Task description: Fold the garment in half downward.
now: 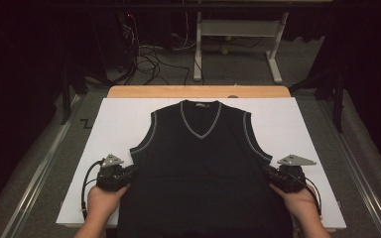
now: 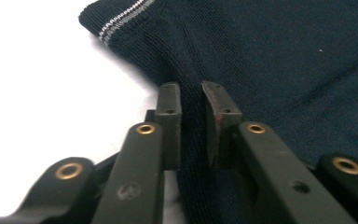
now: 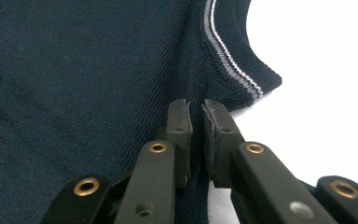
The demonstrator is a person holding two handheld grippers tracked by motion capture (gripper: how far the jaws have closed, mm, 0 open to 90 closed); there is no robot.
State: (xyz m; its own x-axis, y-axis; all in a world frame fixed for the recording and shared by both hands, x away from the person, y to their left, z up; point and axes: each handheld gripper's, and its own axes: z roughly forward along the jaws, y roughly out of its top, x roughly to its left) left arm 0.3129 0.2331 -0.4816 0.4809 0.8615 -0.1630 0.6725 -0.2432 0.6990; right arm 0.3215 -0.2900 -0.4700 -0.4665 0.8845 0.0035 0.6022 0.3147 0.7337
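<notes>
A dark navy sleeveless V-neck vest (image 1: 201,158) with grey-striped trim lies flat, front up, on the white board (image 1: 119,124). My left gripper (image 1: 129,172) sits at the vest's left side edge just below the armhole, and in the left gripper view its jaws pinch a raised fold of vest (image 2: 192,112) fabric. My right gripper (image 1: 272,173) mirrors it at the right side edge, and the right gripper view has its jaws closed on a thin ridge of vest (image 3: 196,112) cloth below the striped armhole (image 3: 228,56).
The white board rests on a wooden table (image 1: 198,91). Grey carpet lies on both sides, with metal rails. Behind the table stand a white desk frame (image 1: 238,44) and tangled cables (image 1: 149,59) on the floor. The vest's hem reaches the near board edge.
</notes>
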